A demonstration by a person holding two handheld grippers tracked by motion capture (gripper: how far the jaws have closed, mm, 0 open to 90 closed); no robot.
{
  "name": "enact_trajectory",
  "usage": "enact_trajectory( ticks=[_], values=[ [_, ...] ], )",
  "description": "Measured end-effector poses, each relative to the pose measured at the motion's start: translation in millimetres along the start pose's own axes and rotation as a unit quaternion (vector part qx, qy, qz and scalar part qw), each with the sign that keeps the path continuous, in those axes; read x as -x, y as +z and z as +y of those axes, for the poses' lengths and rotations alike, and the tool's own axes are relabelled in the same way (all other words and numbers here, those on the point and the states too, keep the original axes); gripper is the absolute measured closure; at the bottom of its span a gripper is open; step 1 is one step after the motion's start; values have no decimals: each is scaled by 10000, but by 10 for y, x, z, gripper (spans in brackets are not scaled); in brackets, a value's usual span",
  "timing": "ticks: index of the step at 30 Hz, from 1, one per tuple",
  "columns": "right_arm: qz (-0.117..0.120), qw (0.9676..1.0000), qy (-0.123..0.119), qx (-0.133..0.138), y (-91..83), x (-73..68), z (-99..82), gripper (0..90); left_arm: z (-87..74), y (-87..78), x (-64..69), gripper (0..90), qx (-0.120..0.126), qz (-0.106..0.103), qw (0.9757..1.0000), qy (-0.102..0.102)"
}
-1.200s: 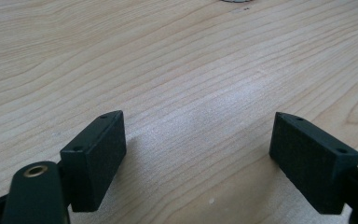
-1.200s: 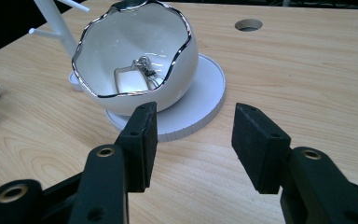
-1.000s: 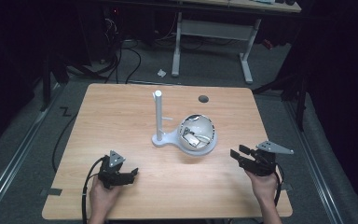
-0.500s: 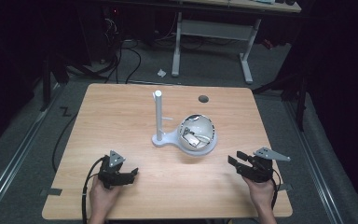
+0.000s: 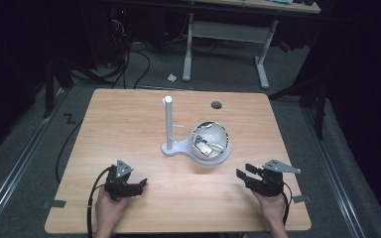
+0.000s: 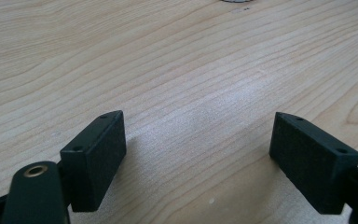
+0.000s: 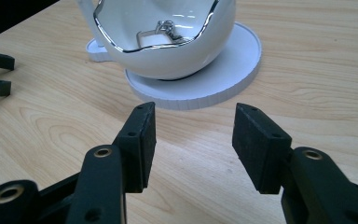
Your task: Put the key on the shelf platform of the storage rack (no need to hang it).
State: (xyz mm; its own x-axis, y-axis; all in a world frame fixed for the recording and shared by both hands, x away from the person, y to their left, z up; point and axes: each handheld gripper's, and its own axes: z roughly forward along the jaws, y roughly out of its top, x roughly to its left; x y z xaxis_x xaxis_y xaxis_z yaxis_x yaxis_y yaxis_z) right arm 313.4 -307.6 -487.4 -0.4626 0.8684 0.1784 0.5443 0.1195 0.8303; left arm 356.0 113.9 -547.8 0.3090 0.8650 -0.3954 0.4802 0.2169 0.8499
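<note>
Setting: a light wooden table (image 5: 129,129) seen from above, the person's hands entering at the near edge.
White stand: a white plastic base with an upright post (image 5: 168,124) sits near the table's middle; its round disc end carries the bowl.
Bowl: a glossy white ceramic bowl with a wavy silver rim (image 7: 168,37) rests on the disc, tilted toward the right gripper's camera; a small silver metal piece (image 7: 161,30) lies inside.
Left gripper (image 5: 140,186): low over bare wood near the front left, jaws spread wide and empty, well apart from the stand.
Right gripper (image 7: 193,135): near the front right, jaws parted with nothing between them, aimed at the bowl and near the disc's edge.
Step in hand: judged an approach, with neither claw yet in contact with anything.
Next move: probably the right gripper advances and rises to the bowl's rim or reaches inside for the metal piece; the glazed wall looks slippery, so a square, gentle closing seems wise.
</note>
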Motion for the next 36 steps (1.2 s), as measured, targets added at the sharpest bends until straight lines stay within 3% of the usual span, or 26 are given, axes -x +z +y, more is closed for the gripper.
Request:
enact_trajectory(
  ticks=[6,10,36],
  values=[
    [71,10000,-25,-50,61,-56,-30,499,0,0,0,189,1,0,10000,0],
    [87,9995,-191,-235,124,-115,-51,498,0,0,0,189,0,0,10000,0],
    [218,9982,-392,-400,373,-321,-169,498,0,0,1,189,2,0,10000,-2]
  ],
)
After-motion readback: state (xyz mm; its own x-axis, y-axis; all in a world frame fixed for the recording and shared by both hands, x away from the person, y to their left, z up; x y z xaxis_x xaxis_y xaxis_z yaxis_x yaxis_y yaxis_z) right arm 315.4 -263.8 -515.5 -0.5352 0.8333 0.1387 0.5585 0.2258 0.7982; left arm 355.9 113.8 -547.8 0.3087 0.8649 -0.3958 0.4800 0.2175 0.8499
